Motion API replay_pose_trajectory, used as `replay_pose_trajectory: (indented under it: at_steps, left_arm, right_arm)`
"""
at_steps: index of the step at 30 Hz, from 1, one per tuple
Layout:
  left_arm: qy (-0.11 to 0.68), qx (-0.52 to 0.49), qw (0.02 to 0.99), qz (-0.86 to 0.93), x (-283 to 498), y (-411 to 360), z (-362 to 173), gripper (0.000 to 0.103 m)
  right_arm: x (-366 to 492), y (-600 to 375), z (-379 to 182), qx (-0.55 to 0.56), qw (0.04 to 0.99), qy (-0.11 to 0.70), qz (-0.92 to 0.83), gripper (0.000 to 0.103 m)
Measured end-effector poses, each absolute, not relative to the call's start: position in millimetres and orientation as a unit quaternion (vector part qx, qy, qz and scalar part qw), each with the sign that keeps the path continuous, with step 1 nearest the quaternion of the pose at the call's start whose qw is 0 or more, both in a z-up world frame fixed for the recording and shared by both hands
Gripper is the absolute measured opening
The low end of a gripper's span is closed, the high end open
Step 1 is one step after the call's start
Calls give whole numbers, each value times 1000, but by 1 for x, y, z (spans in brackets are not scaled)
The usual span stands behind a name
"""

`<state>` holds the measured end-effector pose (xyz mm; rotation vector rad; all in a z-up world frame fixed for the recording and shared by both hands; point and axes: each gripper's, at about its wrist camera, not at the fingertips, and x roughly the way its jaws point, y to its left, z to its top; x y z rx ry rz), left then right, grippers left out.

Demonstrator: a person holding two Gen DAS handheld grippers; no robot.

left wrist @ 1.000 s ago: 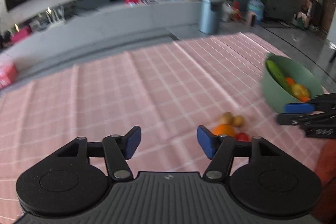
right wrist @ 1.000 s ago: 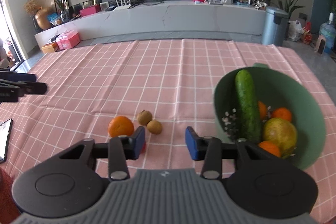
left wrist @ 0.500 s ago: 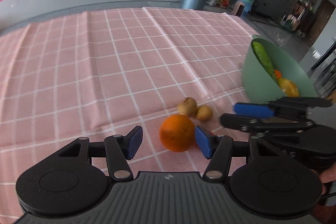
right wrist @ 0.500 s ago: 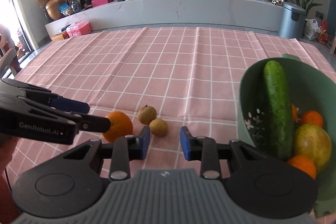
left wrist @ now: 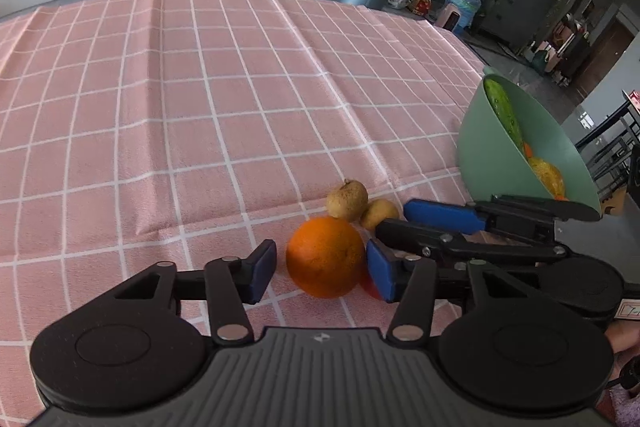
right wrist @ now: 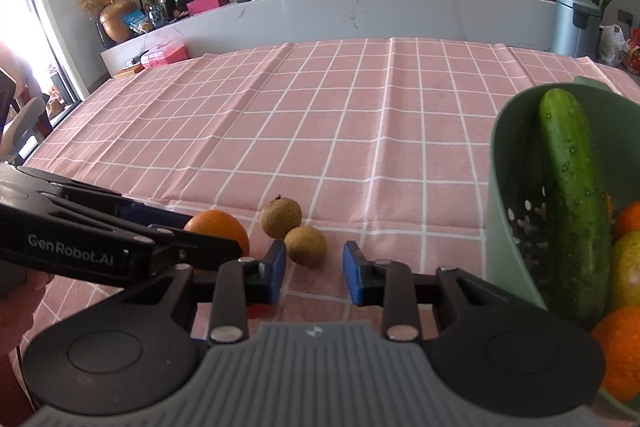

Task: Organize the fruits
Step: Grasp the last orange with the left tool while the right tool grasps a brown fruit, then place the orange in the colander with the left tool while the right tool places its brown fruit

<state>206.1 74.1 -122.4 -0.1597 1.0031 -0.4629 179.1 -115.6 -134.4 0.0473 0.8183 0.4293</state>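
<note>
Left gripper [left wrist: 320,269] has been closing around the orange [left wrist: 325,257] on the pink cloth [left wrist: 200,107], pads not quite gripping, while the right gripper [right wrist: 314,273], part open and empty, lines up on the small brown fruit [right wrist: 305,245], green bowl [right wrist: 506,195] waiting alongside.

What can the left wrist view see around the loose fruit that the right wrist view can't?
Only the left wrist view shows the orange whole between the left gripper pads, whose jaws have just been closing; no clear contact. Only the right wrist view shows the right gripper open, the nearer brown fruit just beyond its tips. Both show the two brown fruits, the cucumber and the green bowl.
</note>
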Motion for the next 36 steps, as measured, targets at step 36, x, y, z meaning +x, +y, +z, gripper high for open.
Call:
replay_pose_trajectory:
  at_steps: [36]
  left_arm:
    - [436, -102, 864, -232, 181, 53, -60, 47]
  right_arm:
    - [139, -151, -79, 9, 907, 377, 189, 19]
